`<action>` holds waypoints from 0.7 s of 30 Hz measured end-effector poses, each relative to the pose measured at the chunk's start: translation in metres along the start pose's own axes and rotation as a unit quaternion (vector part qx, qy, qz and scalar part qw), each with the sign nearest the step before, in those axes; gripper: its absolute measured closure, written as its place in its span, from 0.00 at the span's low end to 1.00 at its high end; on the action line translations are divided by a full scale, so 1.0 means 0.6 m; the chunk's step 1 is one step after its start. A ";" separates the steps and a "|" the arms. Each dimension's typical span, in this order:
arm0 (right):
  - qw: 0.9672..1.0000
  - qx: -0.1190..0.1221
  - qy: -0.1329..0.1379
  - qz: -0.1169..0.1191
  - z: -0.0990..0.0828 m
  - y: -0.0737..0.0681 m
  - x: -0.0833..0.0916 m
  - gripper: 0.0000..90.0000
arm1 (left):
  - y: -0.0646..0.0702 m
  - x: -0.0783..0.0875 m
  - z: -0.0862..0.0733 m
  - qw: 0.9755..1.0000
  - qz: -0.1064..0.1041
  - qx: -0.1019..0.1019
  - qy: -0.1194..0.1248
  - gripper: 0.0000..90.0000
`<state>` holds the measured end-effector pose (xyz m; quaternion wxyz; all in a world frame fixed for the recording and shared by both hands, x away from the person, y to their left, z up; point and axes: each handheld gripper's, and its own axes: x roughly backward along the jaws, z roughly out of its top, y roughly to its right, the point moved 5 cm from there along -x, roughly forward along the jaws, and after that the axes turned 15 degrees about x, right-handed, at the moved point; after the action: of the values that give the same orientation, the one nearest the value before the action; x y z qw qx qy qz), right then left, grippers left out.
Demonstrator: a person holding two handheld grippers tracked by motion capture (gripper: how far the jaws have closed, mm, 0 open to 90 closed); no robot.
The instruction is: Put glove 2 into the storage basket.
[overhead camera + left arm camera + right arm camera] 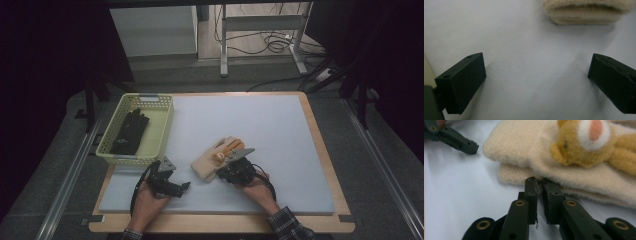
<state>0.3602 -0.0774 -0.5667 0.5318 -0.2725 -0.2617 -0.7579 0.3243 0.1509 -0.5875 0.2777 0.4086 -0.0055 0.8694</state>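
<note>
Right now the cream mitten [214, 161] is lying flat on the pale grey mat [280, 130] near the middle of the desk [320, 150], with a small orange bear figure [584, 143] sitting on its upper face and orange fingertips pointing away from the person. In the right gripper view it is showing as two cream layers stacked one on the other, the cuff end [509, 173] turned toward the camera. The right gripper [539, 183] is resting at the near edge of the mitten, its jaws standing almost together with only a thin slit between them, and their tips are meeting the edge of the lower layer; whether any fabric is pinched in that slit I cannot tell, though the jaws have just been opening a little. The left gripper [170, 185] is lying on the mat just to the left of the mitten, apart from it, with its jaws spread wide and nothing between them but bare mat, as the left gripper view is showing, the mitten's cuff sitting beyond the tips. Farther left, a pale yellow basket [111, 152] is standing on the desk with a black glove [131, 131] lying inside it.
</note>
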 end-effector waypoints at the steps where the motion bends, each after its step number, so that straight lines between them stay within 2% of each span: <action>1: 1.000 0.001 0.000 -0.001 0.000 0.000 0.003 0.86 | 0.000 0.000 0.000 1.000 0.000 0.000 0.000 0.02; 6: 1.000 -0.004 0.009 -0.022 -0.010 0.011 0.035 0.80 | 0.000 0.000 0.000 1.000 0.000 0.000 0.000 0.02; 12: 0.998 -0.019 0.010 -0.064 -0.042 0.034 0.079 0.68 | 0.000 0.000 0.000 1.000 0.000 0.000 -0.001 0.02; 17: 0.994 -0.037 0.008 -0.098 -0.074 0.053 0.116 0.56 | 0.000 0.000 0.000 1.000 0.000 0.001 -0.001 0.02; 21: 0.991 -0.047 -0.004 -0.127 -0.102 0.070 0.141 0.46 | 0.000 0.000 0.000 1.000 0.000 0.001 -0.002 0.02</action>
<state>0.3675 -0.1880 -0.5474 0.4171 -0.2651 -0.2604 -0.8294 0.3243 0.1508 -0.5876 0.2771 0.4105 -0.0052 0.8687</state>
